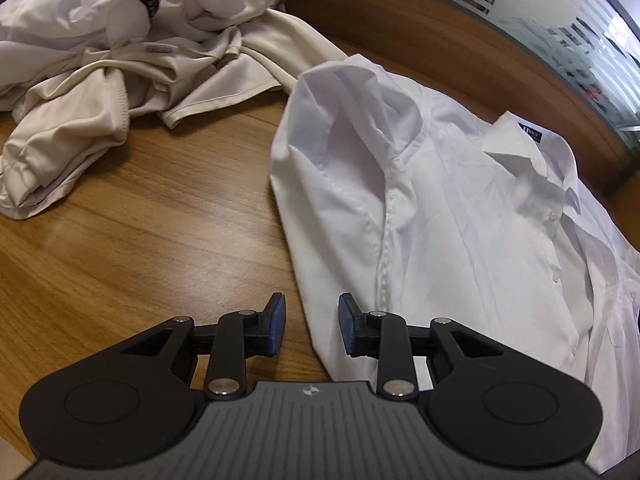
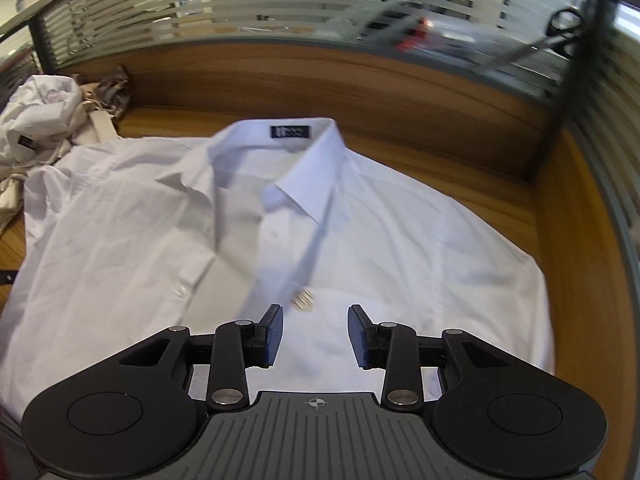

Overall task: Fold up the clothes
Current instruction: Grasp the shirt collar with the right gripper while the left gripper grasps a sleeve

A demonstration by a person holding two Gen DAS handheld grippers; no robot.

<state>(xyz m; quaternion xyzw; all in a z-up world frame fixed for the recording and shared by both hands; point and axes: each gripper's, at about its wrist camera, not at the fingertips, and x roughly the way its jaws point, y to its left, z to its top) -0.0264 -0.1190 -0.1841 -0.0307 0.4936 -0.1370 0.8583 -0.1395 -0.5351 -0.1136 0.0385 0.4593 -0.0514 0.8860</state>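
Smooth white cloth shirt (image 2: 360, 240) (faintly creased) on glossy wood-grain table (image 1: 140, 240).

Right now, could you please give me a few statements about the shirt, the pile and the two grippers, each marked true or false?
1. The left gripper is clamped on a sleeve. False: its jaws stand apart with nothing between them.
2. The white shirt lies spread on the wooden table with its collar label showing. True.
3. The pile of crumpled clothes lies on top of the white shirt's collar. False: it lies beside the shirt, on the table.
4. The right gripper is open above the shirt front. True.
5. The shirt front is buttoned. True, as far as the placket shows.
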